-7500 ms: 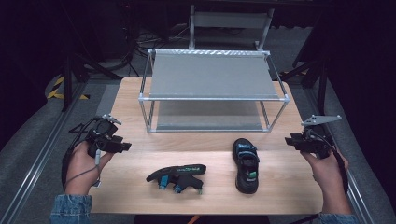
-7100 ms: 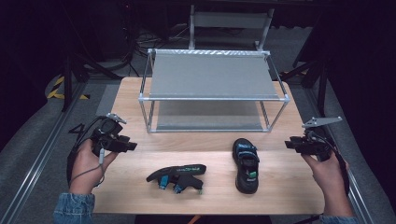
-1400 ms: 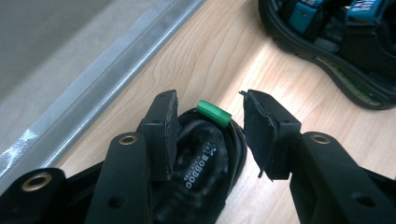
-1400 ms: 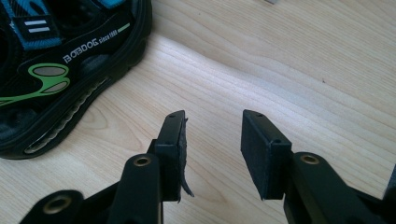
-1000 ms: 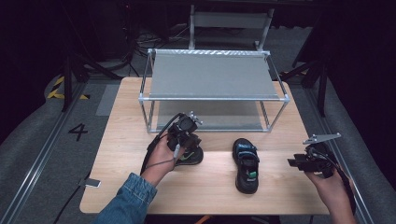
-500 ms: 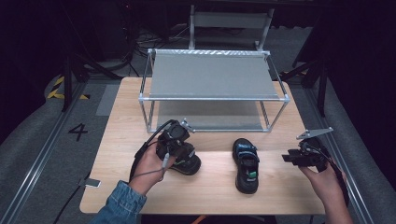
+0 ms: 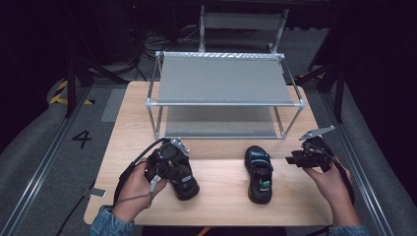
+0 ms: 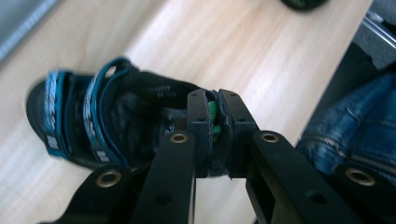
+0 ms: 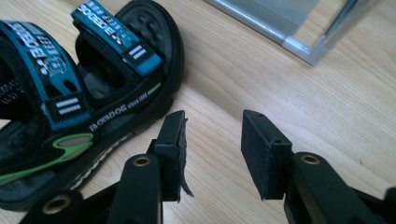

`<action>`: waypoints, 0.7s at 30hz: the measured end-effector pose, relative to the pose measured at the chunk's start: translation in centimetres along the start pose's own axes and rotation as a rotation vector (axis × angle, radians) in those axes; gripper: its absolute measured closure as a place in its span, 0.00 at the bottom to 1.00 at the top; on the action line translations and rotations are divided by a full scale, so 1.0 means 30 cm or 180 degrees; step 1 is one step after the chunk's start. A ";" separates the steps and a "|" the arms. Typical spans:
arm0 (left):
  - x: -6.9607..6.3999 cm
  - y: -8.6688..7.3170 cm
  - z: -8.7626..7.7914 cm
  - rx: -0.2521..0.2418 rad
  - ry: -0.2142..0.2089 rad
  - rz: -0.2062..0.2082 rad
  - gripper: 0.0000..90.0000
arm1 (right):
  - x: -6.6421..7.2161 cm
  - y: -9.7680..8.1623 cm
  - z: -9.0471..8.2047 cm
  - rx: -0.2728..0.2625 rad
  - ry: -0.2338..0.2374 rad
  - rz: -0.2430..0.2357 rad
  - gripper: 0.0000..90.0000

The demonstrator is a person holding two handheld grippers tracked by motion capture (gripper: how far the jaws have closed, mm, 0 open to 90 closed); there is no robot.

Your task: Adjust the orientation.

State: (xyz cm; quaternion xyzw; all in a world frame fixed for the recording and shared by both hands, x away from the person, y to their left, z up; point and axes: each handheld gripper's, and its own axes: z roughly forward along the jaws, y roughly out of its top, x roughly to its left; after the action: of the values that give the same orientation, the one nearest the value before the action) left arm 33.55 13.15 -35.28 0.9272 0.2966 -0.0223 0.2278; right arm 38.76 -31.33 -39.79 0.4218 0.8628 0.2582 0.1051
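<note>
A dark room surrounds a pale wooden bench point(image 7: 221, 196) carrying a two-tier metal rack point(image 7: 223, 78) toward its far side. In front of the rack sit two black sandals with blue straps. The left sandal point(image 7: 183, 178) is at the near left of the bench, pinched by the left tongs point(image 8: 215, 126), whose jaws are nearly together on the sandal's heel strap with its green tab. The left hand point(image 7: 135, 189) grips those tongs from below. The right sandal point(image 7: 258, 173) rests flat on the bench, toe toward the rack, right of centre. Just beside it on the right, the right tongs point(image 9: 212, 144) hang with their jaws apart and empty, close to the sandal's sole edge but not touching it.
</note>
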 end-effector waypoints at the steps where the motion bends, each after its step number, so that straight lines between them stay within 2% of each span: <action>1: -0.002 -0.009 0.003 0.0045 -0.0025 -0.0007 0.93 | 0.001 0.005 0.002 -0.0002 0.0003 -0.0013 0.67; 6: -0.003 -0.055 0.027 0.0289 -0.0178 -0.0084 0.93 | 0.014 0.028 0.015 0.0004 0.0034 -0.0069 0.67; 9: 0.002 -0.064 0.027 0.0267 -0.0233 -0.0083 0.93 | 0.019 0.035 0.020 0.0009 0.0054 -0.0079 0.67; 11: 0.001 -0.062 0.026 0.0250 -0.0227 -0.0062 0.86 | 0.019 0.035 0.020 0.0019 0.0053 -0.0082 0.67; 12: -0.001 -0.059 0.023 0.0198 -0.0130 -0.0021 0.86 | 0.018 0.034 0.020 0.0023 0.0048 -0.0084 0.67; 13: -0.001 -0.057 0.020 0.0168 -0.0099 -0.0023 0.74 | 0.018 0.031 0.019 0.0009 0.0057 -0.0071 0.67; 15: 0.004 -0.054 0.013 0.0092 -0.0049 -0.0031 0.69 | 0.017 0.025 0.016 0.0001 0.0050 -0.0062 0.67; 17: 0.014 -0.049 0.004 0.0002 0.0102 -0.0012 0.60 | 0.013 0.015 0.010 0.0006 0.0046 -0.0045 0.66; 18: 0.023 -0.047 -0.001 -0.0050 0.0201 -0.0035 0.58 | 0.011 0.010 0.008 -0.0004 0.0048 -0.0025 0.66; 21: 0.052 -0.048 -0.002 -0.0153 0.0347 -0.0083 0.51 | 0.002 -0.012 -0.007 -0.0024 0.0032 0.0012 0.66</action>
State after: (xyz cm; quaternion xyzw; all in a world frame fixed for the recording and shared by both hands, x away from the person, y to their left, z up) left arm 34.01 15.06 -36.08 0.9173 0.3211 0.0323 0.2332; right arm 38.38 -31.53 -39.80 0.4217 0.8615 0.2638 0.1018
